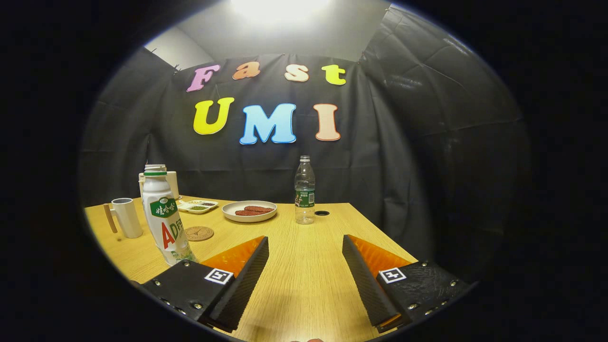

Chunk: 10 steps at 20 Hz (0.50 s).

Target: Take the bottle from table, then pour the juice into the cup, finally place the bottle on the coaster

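The hand-held gripper (305, 247) sits low over a light wood-grain tabletop (304, 280), its two ribbed, wedge-shaped fingers spread wide apart with only bare wood between them. Just beyond the left finger, on the near left of the tabletop, stands the juice bottle (164, 221): a tall, rounded white plastic shape with a green band at the neck and a printed label, upright and untouched. Right behind it lies the coaster (199, 233), a flat round disc that looks like cork, with a faint pattern on it. Farther left stands the cup (127, 217), a plain white cylinder with a straight wooden handle on its left side. At the far left, partly hidden behind the juice bottle, is a pale boxy container (171, 183). Toward the far middle sit a small rectangular tray (198, 206) with compartments and a shallow round plate (249, 211) carrying reddish oblong pieces. A clear, ridged plastic water bottle (304, 190) stands upright to the right of the plate, with a small dark round hole (321, 213) in the tabletop just beside it.
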Each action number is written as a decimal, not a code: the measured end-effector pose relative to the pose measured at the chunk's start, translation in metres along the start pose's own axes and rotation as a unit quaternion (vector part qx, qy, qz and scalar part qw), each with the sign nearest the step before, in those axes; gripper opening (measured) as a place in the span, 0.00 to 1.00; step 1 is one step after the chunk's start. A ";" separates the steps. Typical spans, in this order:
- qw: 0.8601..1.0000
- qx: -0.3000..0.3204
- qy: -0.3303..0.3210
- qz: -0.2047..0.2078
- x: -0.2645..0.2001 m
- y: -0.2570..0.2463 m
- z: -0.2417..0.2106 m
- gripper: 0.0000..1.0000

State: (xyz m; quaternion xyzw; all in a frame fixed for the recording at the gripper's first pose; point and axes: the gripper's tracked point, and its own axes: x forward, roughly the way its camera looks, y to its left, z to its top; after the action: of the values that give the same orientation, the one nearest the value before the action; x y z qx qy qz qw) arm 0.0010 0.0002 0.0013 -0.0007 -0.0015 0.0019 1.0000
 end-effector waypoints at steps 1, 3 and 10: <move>1.000 -0.001 0.002 0.000 0.001 0.000 0.000 0.96; 1.000 -0.005 0.001 0.000 0.004 0.000 0.000 0.96; 0.999 -0.032 -0.002 -0.001 0.031 0.007 0.003 0.96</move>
State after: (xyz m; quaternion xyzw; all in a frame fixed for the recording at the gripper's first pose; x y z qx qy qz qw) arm 0.0316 0.0072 0.0044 -0.0326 -0.0038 0.0011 0.9995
